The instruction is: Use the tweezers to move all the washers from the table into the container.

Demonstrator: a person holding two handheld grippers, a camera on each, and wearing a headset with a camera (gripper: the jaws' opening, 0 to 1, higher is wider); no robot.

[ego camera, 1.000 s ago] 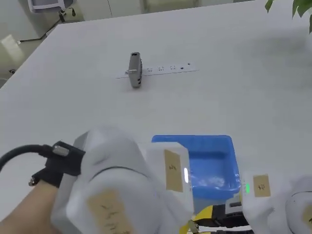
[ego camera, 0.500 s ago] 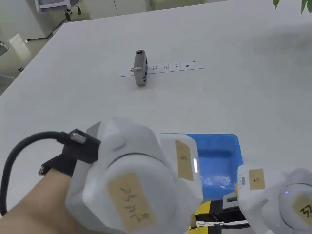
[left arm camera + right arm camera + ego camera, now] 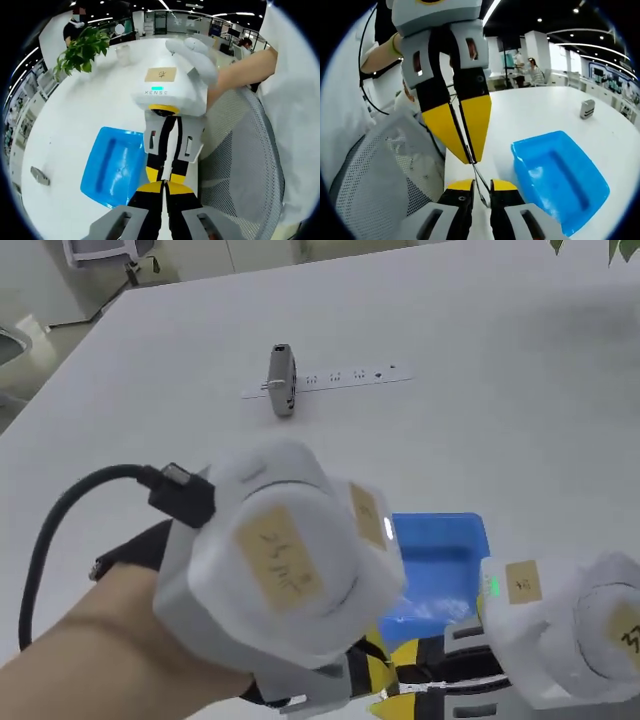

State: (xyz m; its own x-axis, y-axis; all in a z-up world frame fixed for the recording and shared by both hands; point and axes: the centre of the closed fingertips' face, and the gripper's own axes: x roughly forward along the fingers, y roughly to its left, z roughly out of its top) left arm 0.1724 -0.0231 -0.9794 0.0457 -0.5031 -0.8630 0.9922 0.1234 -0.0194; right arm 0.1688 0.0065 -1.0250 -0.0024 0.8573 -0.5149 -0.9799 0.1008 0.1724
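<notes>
Gripping tweezers [image 3: 476, 174] at lower centre with left gripper [image 3: 470, 157] clamped shut and right gripper [image 3: 481, 186] pinched narrow around the tip. Judging from seemingly empty blue container [image 3: 560, 182] at lower right, barely started: all washers yet to move.

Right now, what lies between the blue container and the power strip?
Nothing but bare white tabletop; the head view shows that stretch between the blue container and the power strip.
</notes>
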